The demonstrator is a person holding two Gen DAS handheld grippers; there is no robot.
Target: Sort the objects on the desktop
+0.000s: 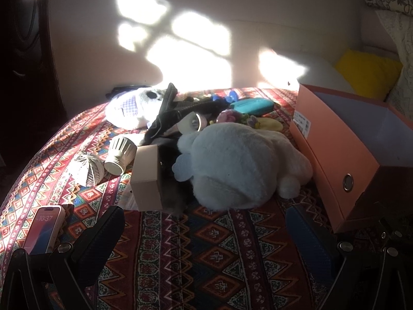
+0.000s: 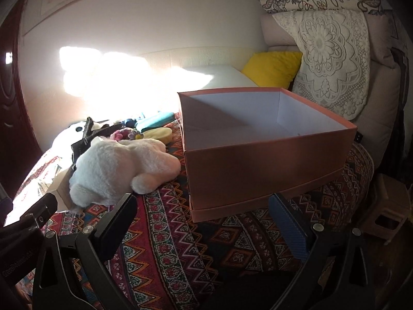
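A pile of objects lies on a patterned cloth [image 1: 206,253]. A white plush toy [image 1: 237,165] lies in front, also in the right wrist view [image 2: 121,168]. Beside it lie a small tan box [image 1: 147,178], a twine ball [image 1: 89,169], a ribbed white cup [image 1: 120,155], a panda plush [image 1: 134,108], a teal case [image 1: 253,106] and a yellow pad [image 1: 268,124]. An empty orange box [image 2: 263,155] stands to the right, and it also shows in the left wrist view [image 1: 343,152]. My left gripper [image 1: 206,232] is open, short of the plush. My right gripper [image 2: 204,222] is open before the orange box.
A phone [image 1: 44,230] lies at the cloth's near left edge. A yellow pillow [image 2: 271,68] and a lace-covered cushion [image 2: 333,59] sit behind the orange box. A wall with bright sun patches rises behind the pile. A small stool [image 2: 389,214] stands at the right.
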